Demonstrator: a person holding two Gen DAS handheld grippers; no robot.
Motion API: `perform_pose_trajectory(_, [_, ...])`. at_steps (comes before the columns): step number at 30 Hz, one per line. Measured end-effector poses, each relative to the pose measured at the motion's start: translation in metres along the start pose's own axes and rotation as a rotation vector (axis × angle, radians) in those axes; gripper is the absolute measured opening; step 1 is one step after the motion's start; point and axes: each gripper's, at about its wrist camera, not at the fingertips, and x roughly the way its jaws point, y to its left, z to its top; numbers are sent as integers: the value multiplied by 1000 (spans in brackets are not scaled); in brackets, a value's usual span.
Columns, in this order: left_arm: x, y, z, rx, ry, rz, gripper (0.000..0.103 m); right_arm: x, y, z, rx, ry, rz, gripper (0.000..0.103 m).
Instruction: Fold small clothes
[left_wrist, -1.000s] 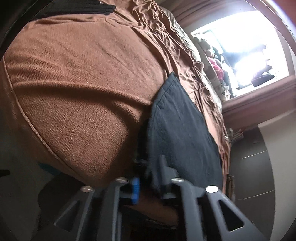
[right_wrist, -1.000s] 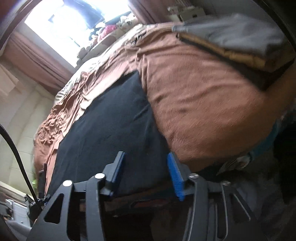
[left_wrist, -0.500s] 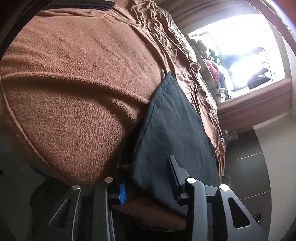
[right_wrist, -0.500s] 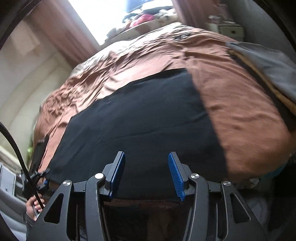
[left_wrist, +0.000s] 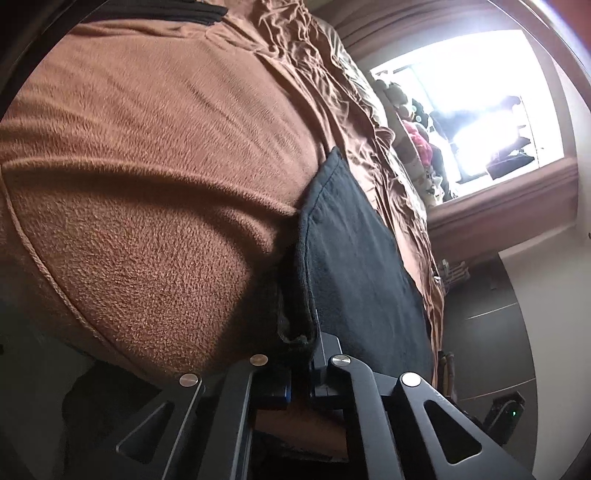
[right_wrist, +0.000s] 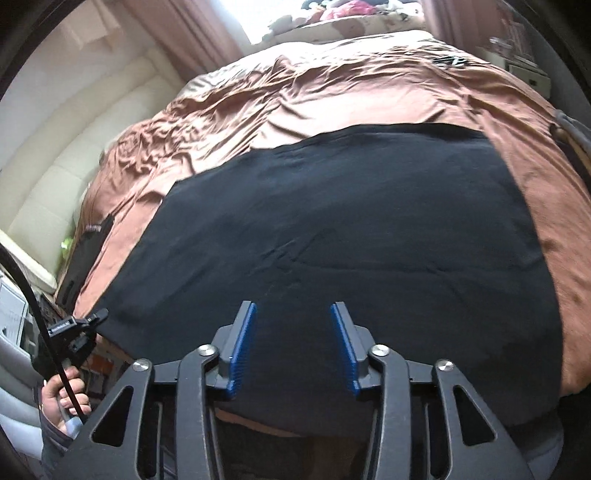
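A black garment (right_wrist: 351, 236) lies spread flat on a brown blanket (right_wrist: 332, 88) on a bed. In the left wrist view the garment (left_wrist: 354, 266) runs away from the camera. My left gripper (left_wrist: 301, 363) is shut on its near hem at the bed's edge. In the right wrist view my left gripper (right_wrist: 86, 321) shows at the garment's left corner, held by a hand. My right gripper (right_wrist: 292, 334) is open and empty over the garment's near edge, with its blue pads (right_wrist: 242, 343) apart.
A fleecy brown blanket (left_wrist: 155, 206) covers the bed left of the garment. Folded dark clothes (left_wrist: 162, 13) lie at the far end. A bright window (left_wrist: 469, 103) with a sill of toys stands beyond the bed. A cream padded headboard (right_wrist: 55, 155) is at the left.
My left gripper has closed on the garment's hem. My right gripper has swung left, now centred over the garment's near edge, and stays open.
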Motion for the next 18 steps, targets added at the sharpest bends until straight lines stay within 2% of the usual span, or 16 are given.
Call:
perform_pose_trajectory(5, [-4, 0, 0, -13, -9, -17, 5, 30, 15, 11, -55, 40, -5, 18])
perform_pose_trajectory(10, [-12, 7, -1, -37, -18, -27, 5, 64, 24, 21, -104, 83, -13, 1])
perform_pose_trajectory(14, [-15, 9, -5, -54, -24, -24, 5, 87, 32, 28, -152, 110, -45, 0])
perform_pose_trajectory(18, [-19, 12, -9, -83, -31, -22, 5, 109, 34, 41, -148, 122, -54, 0])
